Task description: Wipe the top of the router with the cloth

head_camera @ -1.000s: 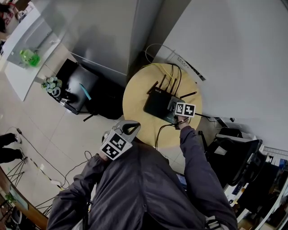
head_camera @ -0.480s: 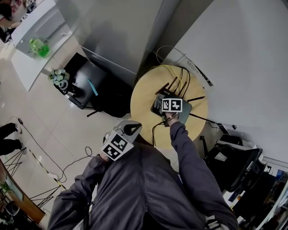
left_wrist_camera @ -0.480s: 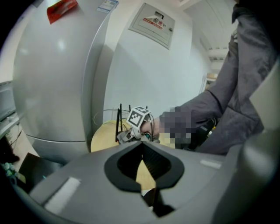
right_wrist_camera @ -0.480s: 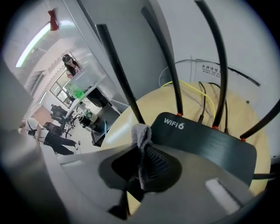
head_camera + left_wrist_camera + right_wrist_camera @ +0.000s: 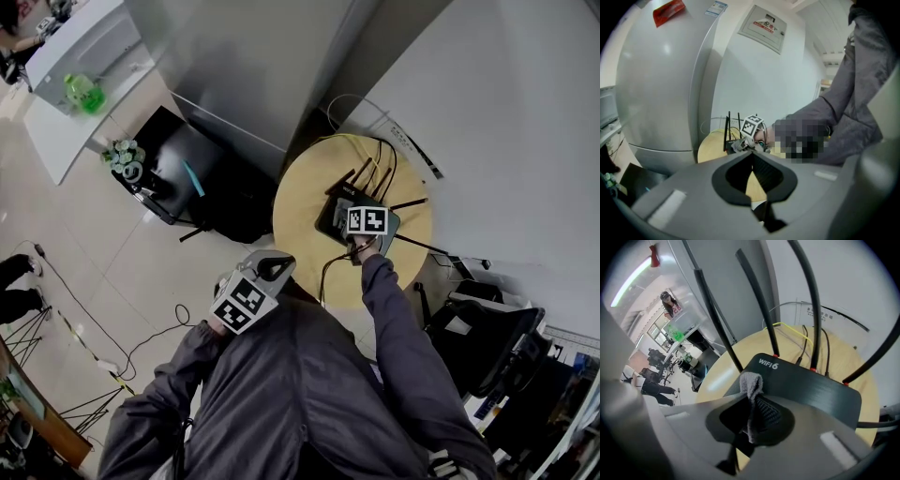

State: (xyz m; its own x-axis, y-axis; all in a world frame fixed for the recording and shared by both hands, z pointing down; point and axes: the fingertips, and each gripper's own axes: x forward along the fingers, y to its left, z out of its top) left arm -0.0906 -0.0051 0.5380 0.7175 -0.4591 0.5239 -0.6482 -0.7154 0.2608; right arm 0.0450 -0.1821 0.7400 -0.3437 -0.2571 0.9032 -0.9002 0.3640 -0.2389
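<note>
A black router point(image 5: 334, 212) with several upright antennas lies on a small round wooden table point(image 5: 298, 217). My right gripper point(image 5: 362, 216) hovers over the router's right part, its marker cube hiding the jaws in the head view. In the right gripper view the right gripper point(image 5: 753, 397) is shut on a grey cloth point(image 5: 752, 383), whose bunched end rests at the near edge of the router's top point(image 5: 811, 390), by the "WIFI6" print. The left gripper point(image 5: 268, 270) is held near my chest, off the table. Seen from its own camera, the left gripper point(image 5: 752, 156) is shut and holds nothing.
Yellow and black cables point(image 5: 796, 333) run from the router's back over the table's far edge. A grey cabinet point(image 5: 253, 66) and a white wall stand close behind the table. A black case point(image 5: 173, 178) lies on the floor to the left, and a black chair point(image 5: 483, 328) is to the right.
The right gripper with the cloth slid from the router's right near corner leftward over its top, then slightly back right. The left gripper stayed by my chest.
</note>
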